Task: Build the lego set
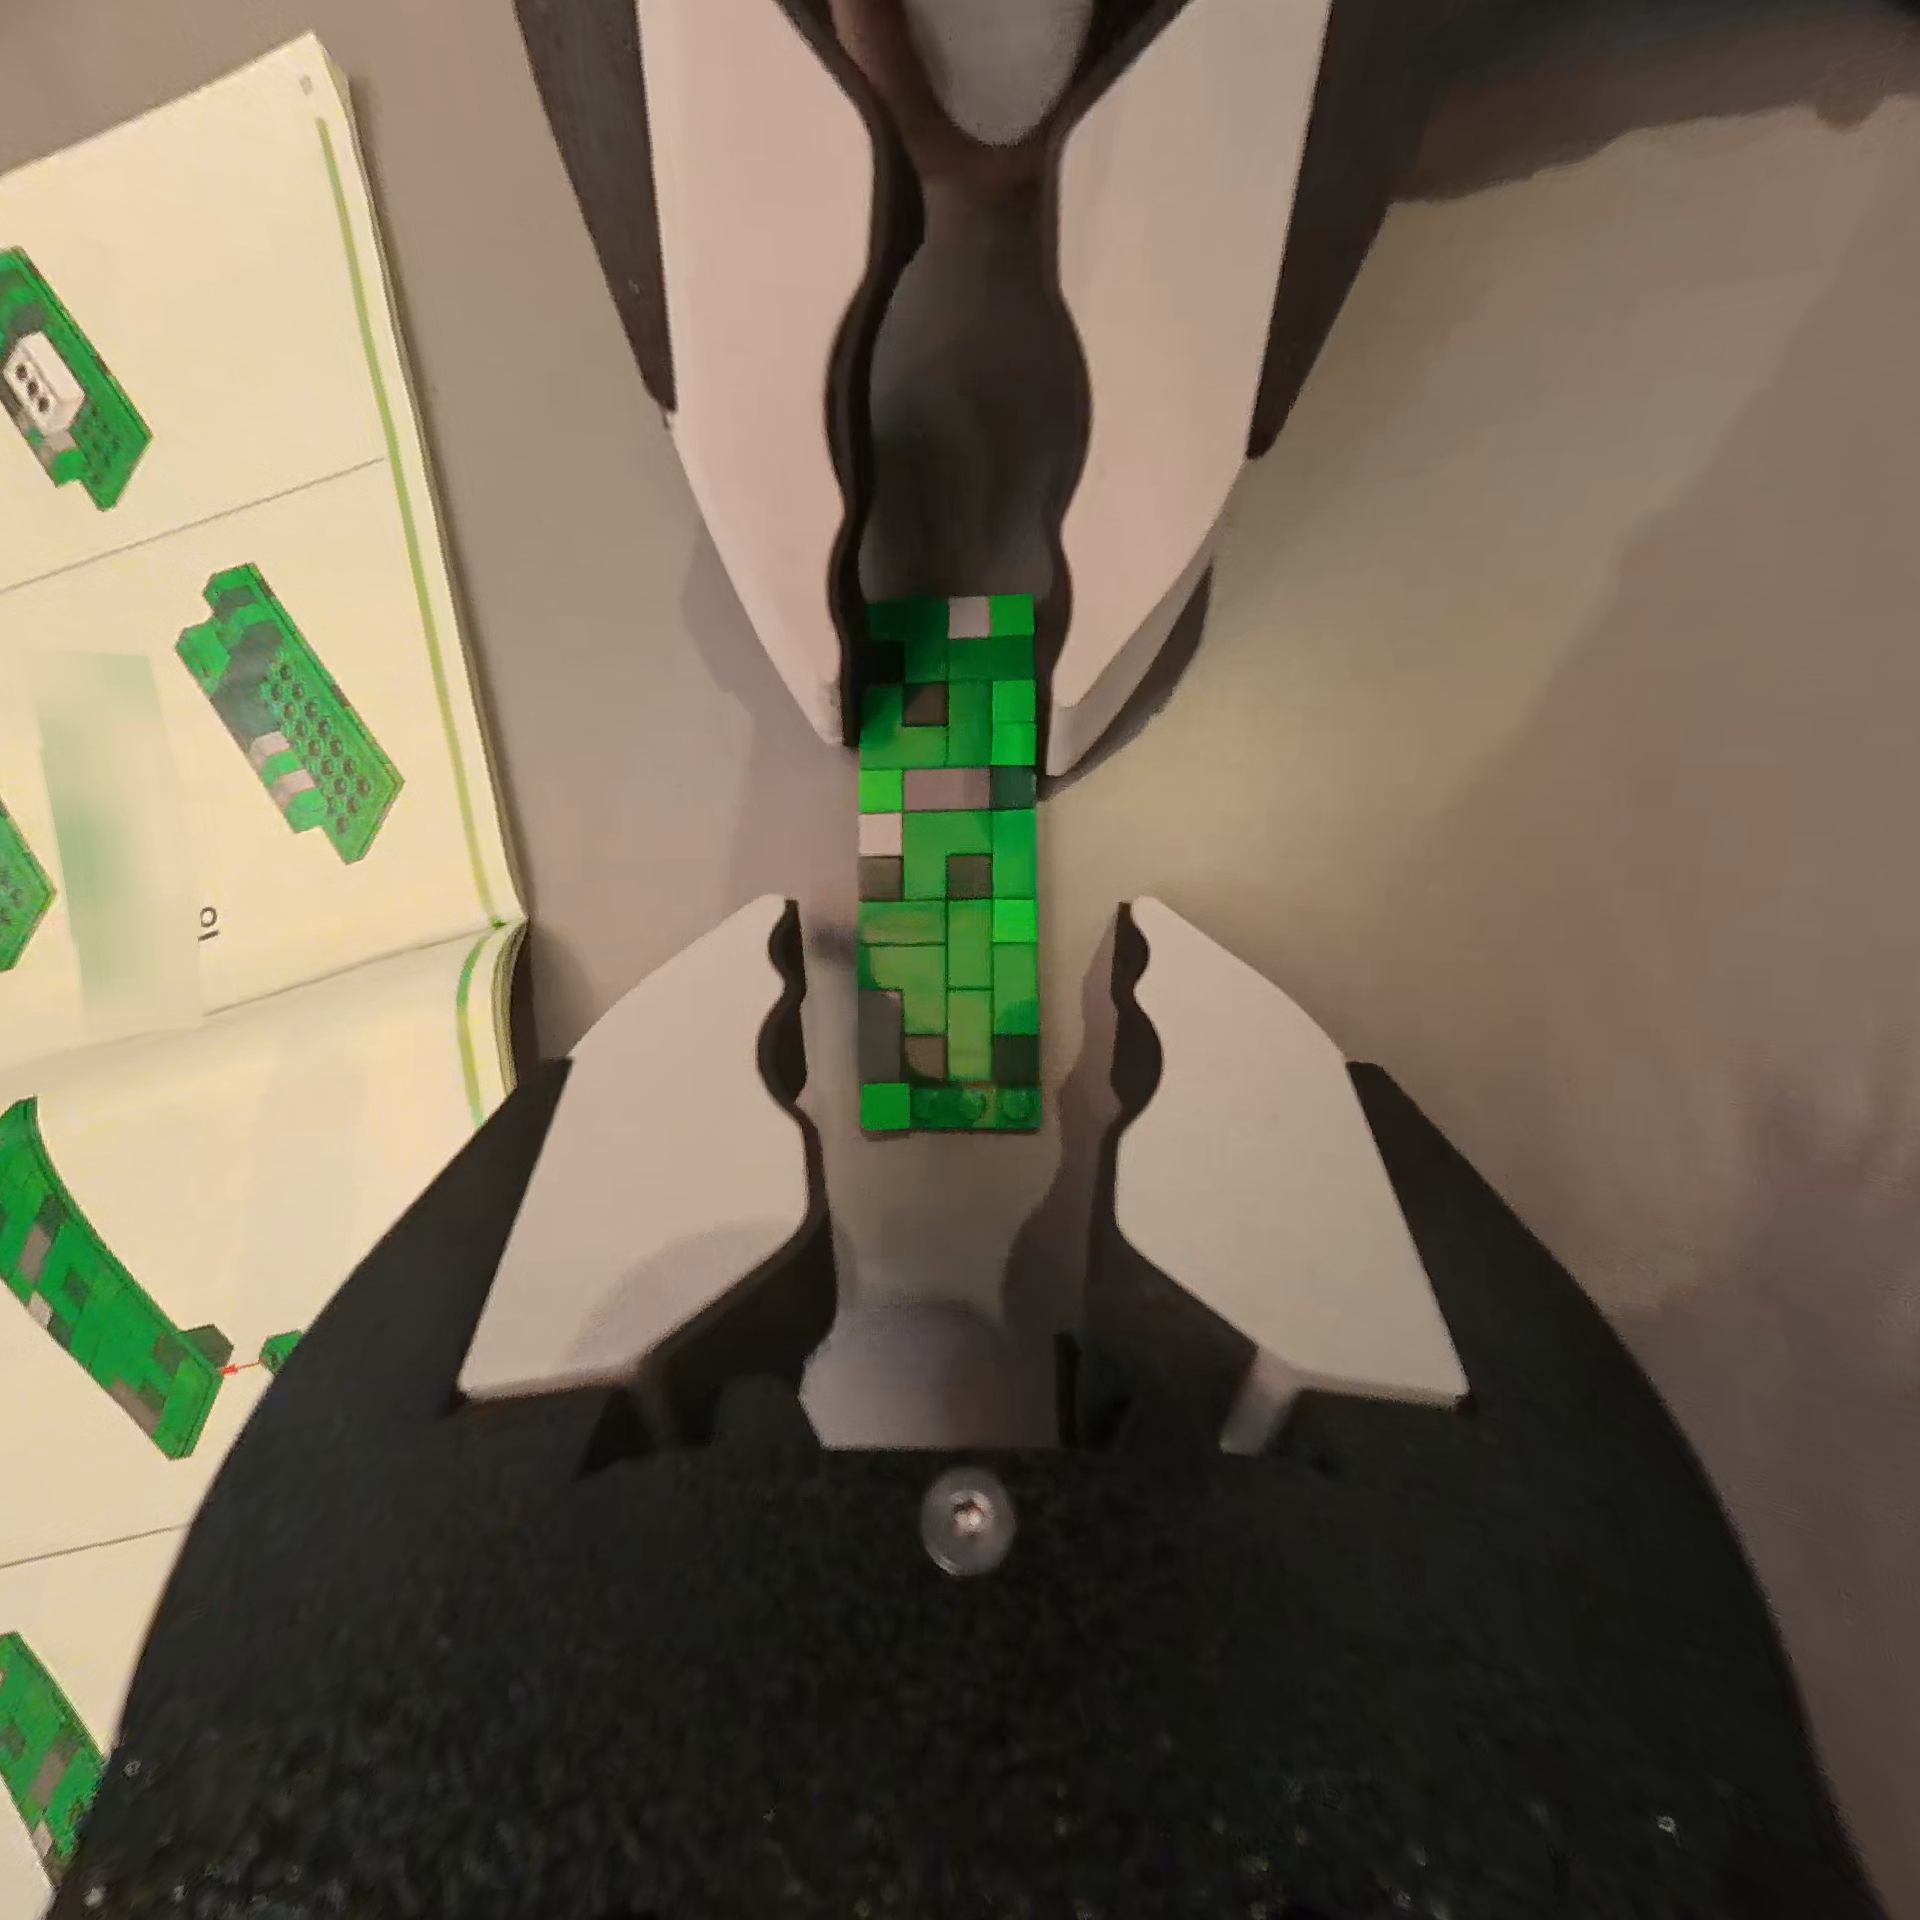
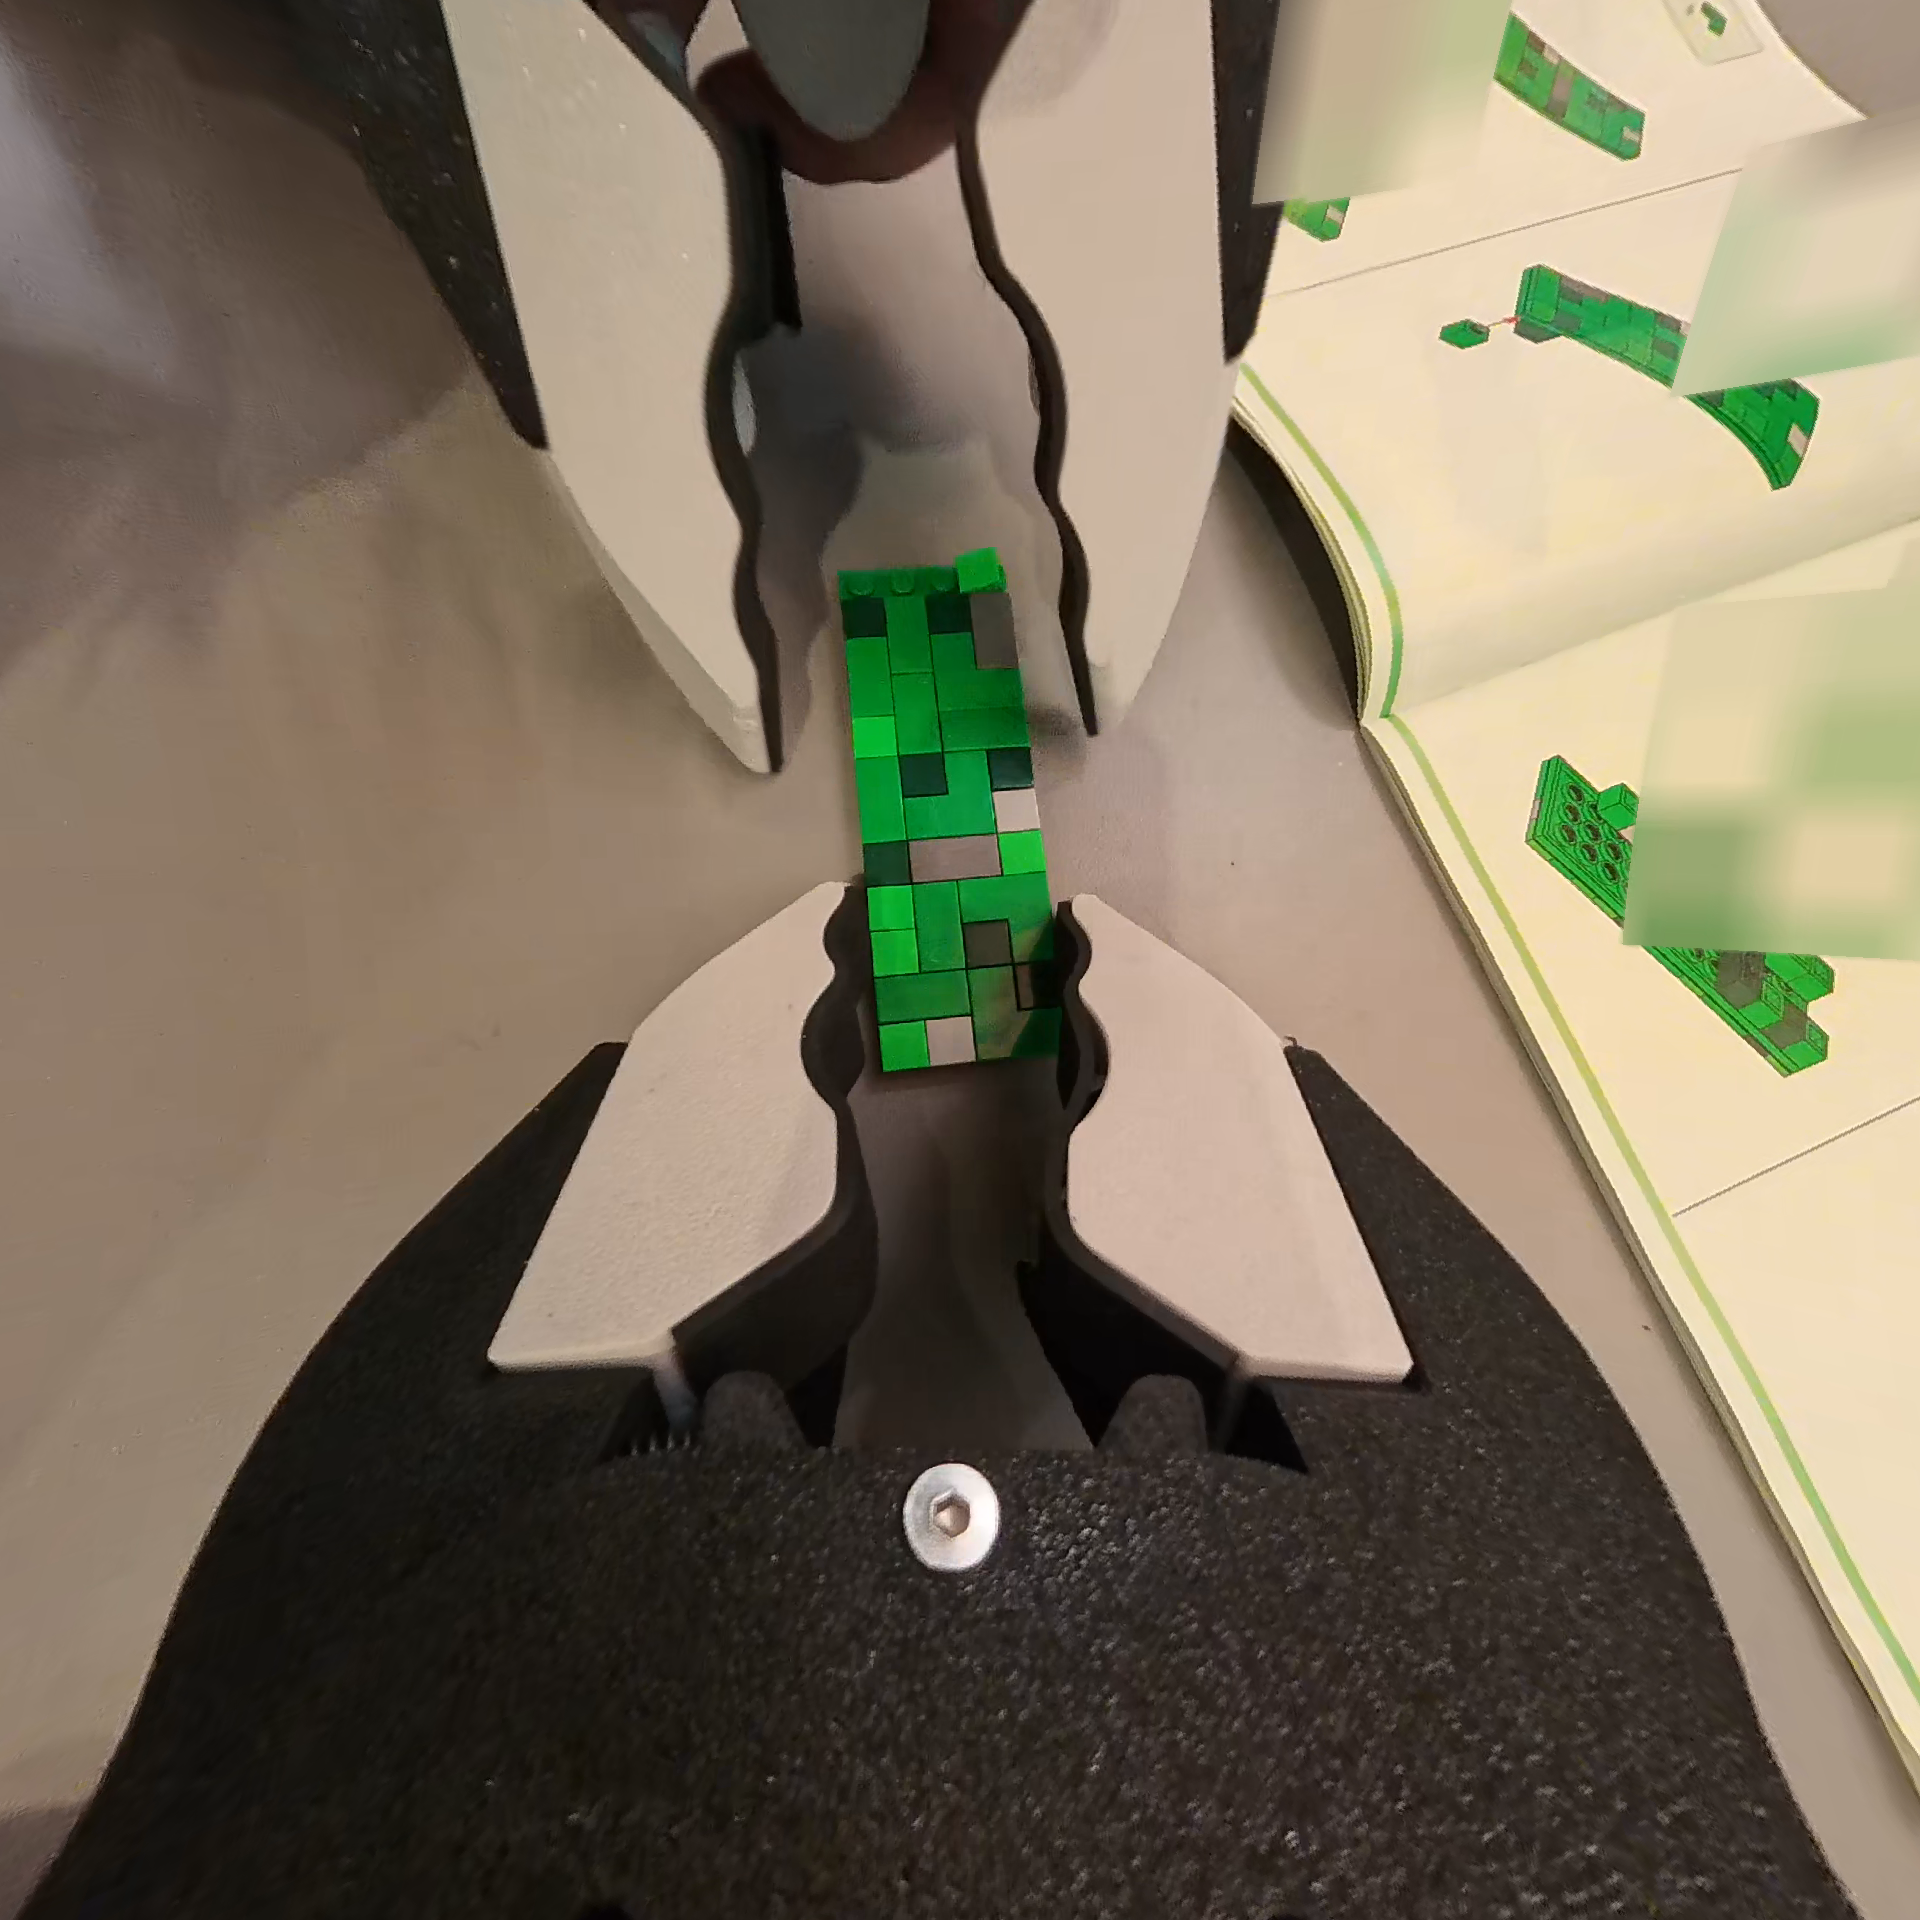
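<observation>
A long flat Lego panel (image 1: 966,966), tiled in greens, greys and white, lies lengthwise between the two grippers, which face each other. Its end nearest the left gripper has a row of bare studs (image 1: 971,1107) with one small green piece (image 2: 977,569) at the corner. My left gripper (image 1: 956,914) is open and straddles that end, with a gap on each side. My right gripper (image 2: 956,904) is shut on the panel's (image 2: 935,790) other end. It also shows at the top of the left wrist view (image 1: 951,753). The left gripper shows at the top of the right wrist view (image 2: 930,748).
An open instruction booklet (image 1: 208,623) with pictures of green builds lies on the grey table (image 1: 1558,831) beside the panel. It is to the left in the left wrist view and to the right in the right wrist view (image 2: 1558,623). Left and right tips are no more than a few centimetres apart.
</observation>
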